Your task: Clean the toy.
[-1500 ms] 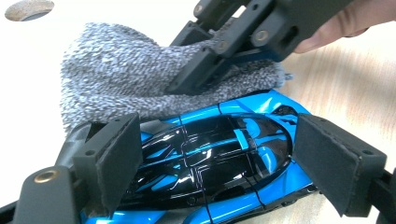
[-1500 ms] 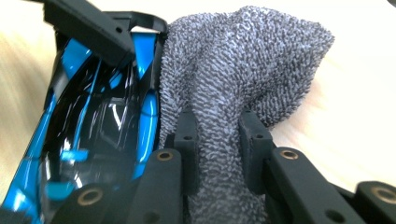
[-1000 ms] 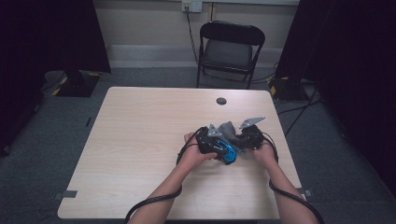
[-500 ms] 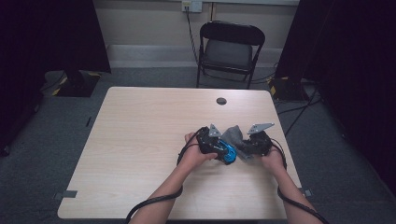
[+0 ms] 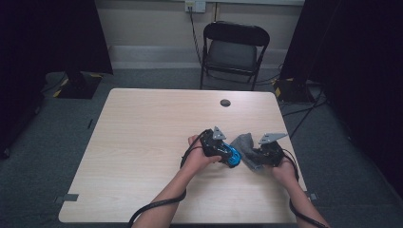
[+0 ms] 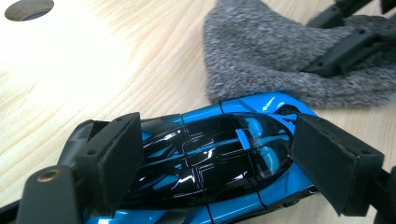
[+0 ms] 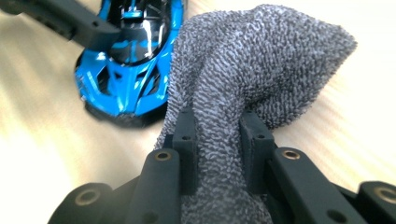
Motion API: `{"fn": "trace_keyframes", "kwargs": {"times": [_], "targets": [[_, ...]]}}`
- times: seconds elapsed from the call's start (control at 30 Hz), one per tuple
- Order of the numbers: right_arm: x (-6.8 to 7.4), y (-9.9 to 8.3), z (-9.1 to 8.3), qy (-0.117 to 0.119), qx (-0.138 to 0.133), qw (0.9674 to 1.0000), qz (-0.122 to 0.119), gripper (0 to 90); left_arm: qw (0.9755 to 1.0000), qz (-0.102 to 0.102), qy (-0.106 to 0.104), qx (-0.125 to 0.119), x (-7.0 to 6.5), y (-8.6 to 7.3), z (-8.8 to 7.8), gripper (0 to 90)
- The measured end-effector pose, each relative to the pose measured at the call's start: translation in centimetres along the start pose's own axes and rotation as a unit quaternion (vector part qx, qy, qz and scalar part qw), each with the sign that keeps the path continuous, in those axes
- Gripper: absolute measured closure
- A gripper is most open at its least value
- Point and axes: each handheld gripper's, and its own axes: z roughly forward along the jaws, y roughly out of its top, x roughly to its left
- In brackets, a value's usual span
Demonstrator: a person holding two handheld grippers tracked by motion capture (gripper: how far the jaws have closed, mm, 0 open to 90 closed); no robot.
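Observation:
A blue and black toy car sits on the table's right half. My left gripper is shut on it, one pad against each side of the body. Just right of the car lies a grey fuzzy cloth, bunched up. The right gripper is shut on a fold of this cloth, which stands up between its jaws and brushes the car's nose. In the left gripper view the cloth lies just beyond the car, with the right gripper's fingers on it.
The light wooden table has a round cable hole near its far edge. A black folding chair stands behind the table. Cables trail from both grippers over the near edge.
The right gripper has slid to the right and a little nearer the person, dragging the cloth away from the car. The left gripper and car have kept still.

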Motion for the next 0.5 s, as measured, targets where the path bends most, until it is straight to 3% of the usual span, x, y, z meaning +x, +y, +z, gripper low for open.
{"fn": "trace_keyframes", "kwargs": {"times": [0.5], "targets": [[1.0,-2.3,-2.0,0.011,-0.01,0.9998,0.01,71.8,1.0,-0.003,0.003,0.004,0.0,0.1,0.0,16.2]]}}
